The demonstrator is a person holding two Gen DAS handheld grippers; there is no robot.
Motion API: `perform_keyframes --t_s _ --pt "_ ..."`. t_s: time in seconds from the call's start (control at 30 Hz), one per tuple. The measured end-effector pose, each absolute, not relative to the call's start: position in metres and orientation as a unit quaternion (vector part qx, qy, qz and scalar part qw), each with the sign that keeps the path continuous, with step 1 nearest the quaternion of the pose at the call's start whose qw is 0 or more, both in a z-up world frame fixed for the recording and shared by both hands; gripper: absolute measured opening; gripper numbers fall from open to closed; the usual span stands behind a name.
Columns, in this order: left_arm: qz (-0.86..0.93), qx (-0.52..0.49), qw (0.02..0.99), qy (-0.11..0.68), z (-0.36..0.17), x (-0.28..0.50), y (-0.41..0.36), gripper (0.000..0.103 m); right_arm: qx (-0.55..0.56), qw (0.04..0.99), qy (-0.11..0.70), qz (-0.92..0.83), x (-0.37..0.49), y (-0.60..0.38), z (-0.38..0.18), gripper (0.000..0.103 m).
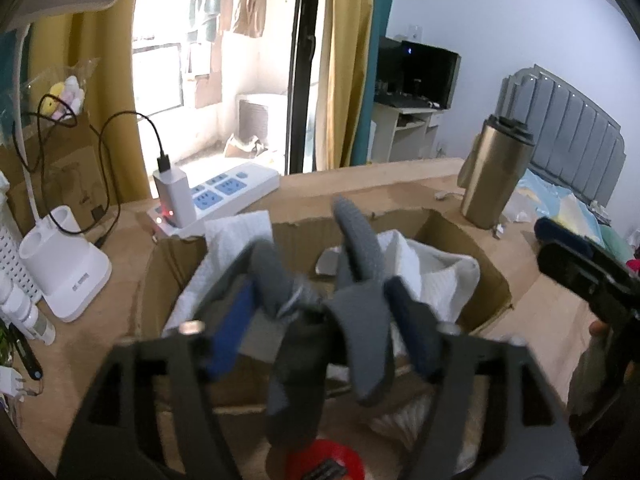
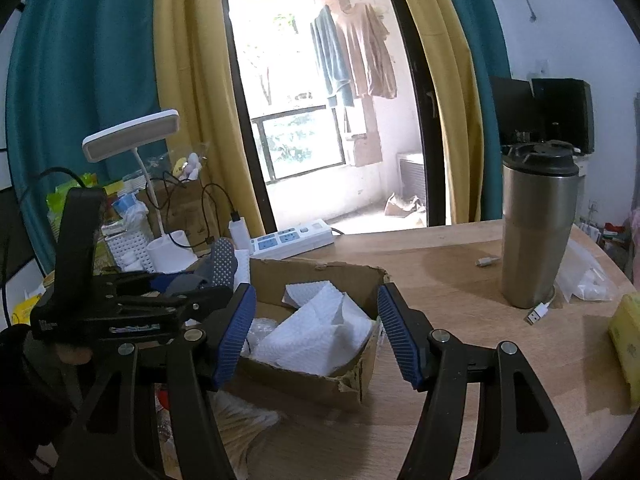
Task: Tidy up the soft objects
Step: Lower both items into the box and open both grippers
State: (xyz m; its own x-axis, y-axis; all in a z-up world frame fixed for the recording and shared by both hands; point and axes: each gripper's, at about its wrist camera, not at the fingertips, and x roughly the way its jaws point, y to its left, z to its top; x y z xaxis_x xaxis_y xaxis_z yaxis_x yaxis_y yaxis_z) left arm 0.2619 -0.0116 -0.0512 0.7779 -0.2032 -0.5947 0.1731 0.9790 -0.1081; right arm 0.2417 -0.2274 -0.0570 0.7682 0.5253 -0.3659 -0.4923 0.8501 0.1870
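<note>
Daylight floods in through the balcony door, blown out to white glare. The left wrist view is motion-blurred — the right is sharper. Fisheye bending curves both edges; corners go black.

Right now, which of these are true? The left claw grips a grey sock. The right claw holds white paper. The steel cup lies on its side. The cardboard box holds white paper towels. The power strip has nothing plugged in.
1. The left claw grips a grey dotted fabric sock: true.
2. The right claw holds white paper: false, it is open and holds nothing.
3. The tall steel cup with a black lid lies on its side: false, it stands upright.
4. The torn brown cardboard box holds crumpled white paper towels: true.
5. The white power strip with blue sockets has nothing plugged in: false, a white charger sits in it.
</note>
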Motion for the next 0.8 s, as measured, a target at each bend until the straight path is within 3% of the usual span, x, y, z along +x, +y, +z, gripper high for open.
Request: perform_keyframes --t_s 0.17,0.8 --pt "-0.102 -0.013 0.945 0.311 -0.045 0.255 -0.013 0.088 0.041 0.940 0.208 0.268 0.242 -0.228 -0.058 0.067" --pt "-0.089 -0.053 0.953 0.285 -0.035 0.200 0.019 0.090 0.034 0.921 0.217 0.322 0.234 -0.209 -0.065 0.068"
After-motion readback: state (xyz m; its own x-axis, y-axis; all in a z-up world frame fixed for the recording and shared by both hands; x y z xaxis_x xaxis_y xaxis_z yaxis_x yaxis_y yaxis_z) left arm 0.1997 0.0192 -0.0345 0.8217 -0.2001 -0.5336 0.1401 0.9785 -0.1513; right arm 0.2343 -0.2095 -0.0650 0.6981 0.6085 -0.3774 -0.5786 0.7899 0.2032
